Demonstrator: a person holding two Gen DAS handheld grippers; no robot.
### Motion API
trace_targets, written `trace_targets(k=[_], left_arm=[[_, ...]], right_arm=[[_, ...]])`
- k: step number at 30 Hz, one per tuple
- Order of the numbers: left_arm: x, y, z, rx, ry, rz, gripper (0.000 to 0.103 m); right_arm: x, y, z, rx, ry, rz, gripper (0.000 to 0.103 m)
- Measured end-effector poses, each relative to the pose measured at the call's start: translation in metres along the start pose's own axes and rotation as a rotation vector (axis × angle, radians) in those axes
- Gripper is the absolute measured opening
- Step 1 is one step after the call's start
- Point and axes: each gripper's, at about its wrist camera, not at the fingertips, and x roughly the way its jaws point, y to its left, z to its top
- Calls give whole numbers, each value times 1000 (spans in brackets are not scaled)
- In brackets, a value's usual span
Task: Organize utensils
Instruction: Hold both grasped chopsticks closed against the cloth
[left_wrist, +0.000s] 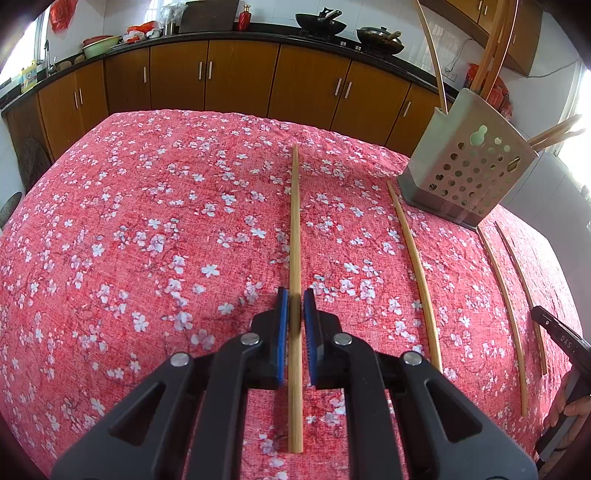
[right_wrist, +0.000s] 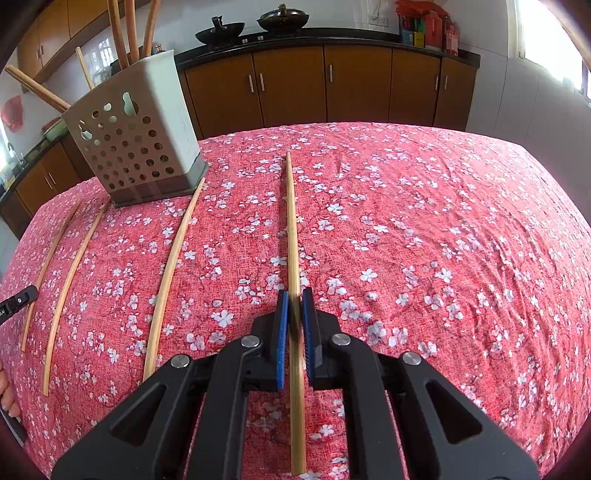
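Several wooden chopsticks lie side by side on a red floral tablecloth (left_wrist: 147, 240). My left gripper (left_wrist: 294, 299) straddles one chopstick (left_wrist: 294, 221), blue pads close on both sides; it looks shut on it. My right gripper (right_wrist: 294, 299) likewise looks shut on another chopstick (right_wrist: 291, 229). A grey perforated utensil holder (left_wrist: 469, 162) stands at the far right in the left wrist view and at the far left in the right wrist view (right_wrist: 140, 147). It holds several chopsticks upright.
Three more chopsticks lie right of my left gripper, the nearest (left_wrist: 417, 269) ending by the holder's base. The right wrist view shows three to its left, nearest (right_wrist: 173, 277). Brown kitchen cabinets (left_wrist: 221, 77) and a counter with woks (left_wrist: 321, 24) stand beyond the table.
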Motion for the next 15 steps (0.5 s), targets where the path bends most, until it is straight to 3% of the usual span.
trace_targets(k=[15], left_arm=[[-11,-5,-11,15,2,22,11]], right_arm=[[-8,-1,-8,22,-1,0,9]])
